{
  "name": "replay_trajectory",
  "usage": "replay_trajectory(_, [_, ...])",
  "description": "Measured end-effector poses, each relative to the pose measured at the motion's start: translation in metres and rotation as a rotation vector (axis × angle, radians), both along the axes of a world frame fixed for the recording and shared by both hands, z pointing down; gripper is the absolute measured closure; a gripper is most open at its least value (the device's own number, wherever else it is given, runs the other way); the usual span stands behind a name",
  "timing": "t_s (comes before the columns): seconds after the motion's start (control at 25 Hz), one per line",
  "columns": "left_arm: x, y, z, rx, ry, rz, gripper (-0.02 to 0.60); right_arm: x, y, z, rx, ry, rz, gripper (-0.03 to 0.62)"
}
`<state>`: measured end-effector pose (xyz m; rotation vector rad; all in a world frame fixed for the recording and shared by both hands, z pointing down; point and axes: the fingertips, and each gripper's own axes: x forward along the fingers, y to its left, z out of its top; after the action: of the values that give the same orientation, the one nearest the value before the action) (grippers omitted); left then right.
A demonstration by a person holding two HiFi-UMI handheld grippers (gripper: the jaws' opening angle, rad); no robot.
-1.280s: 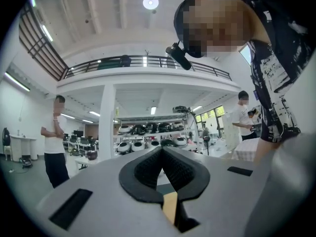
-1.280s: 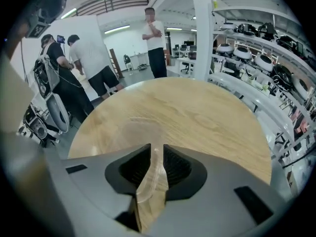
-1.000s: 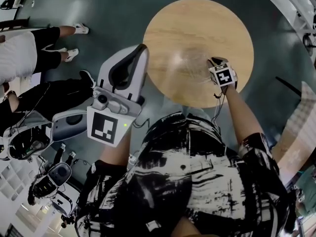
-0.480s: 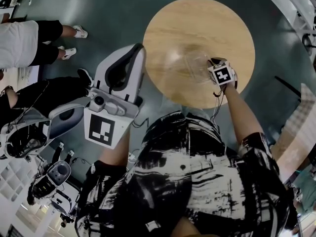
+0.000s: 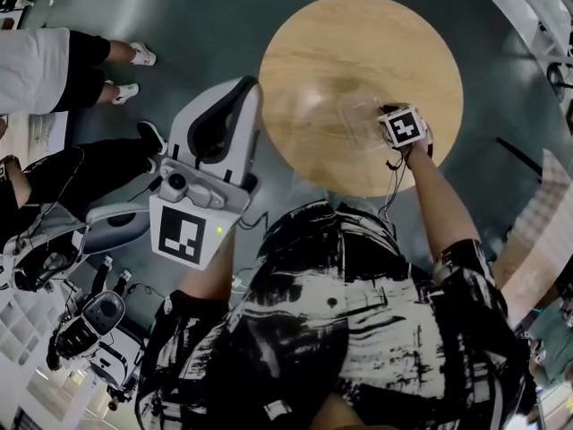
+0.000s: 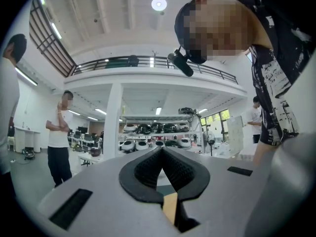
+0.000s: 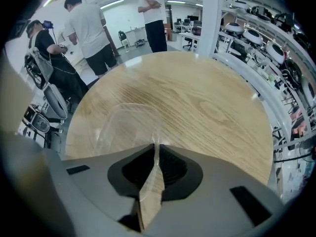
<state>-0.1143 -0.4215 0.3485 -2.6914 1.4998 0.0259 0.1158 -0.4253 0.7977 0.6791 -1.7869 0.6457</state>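
My right gripper (image 7: 157,145) was clenched on the rim of a clear plastic container (image 7: 121,122), which sat over the round wooden table (image 7: 207,98). My left gripper (image 6: 161,150) was closed on nothing, raised beside the table and pointing away from it.

1. Clear container (image 7: 123,120) over table (image 7: 212,98), ahead-left of R claw (image 7: 156,147); rim betw. its jaws.
2. L claw (image 6: 161,152) well left of R claw, off table edge.
3. People (image 7: 89,28) beyond table, ahead-left.

Bystander in white shirt (image 6: 59,132), white pillar (image 6: 112,122), shelves of perhaps helmets (image 6: 153,142)
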Motion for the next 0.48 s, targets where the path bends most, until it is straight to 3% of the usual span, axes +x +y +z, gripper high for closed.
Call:
replay_trajectory(0.24, [0.014, -0.006, -0.003, -0.002, 0.002, -0.004, 0.581, 0.022, -0.006, -0.005, -0.011, 0.005, 0.014, 0.58])
replay_trajectory(0.48, [0.004, -0.005, 0.003, 0.005, 0.005, -0.001, 0.581, 0.014, 0.0, -0.002, 0.033, 0.012, 0.008, 0.582])
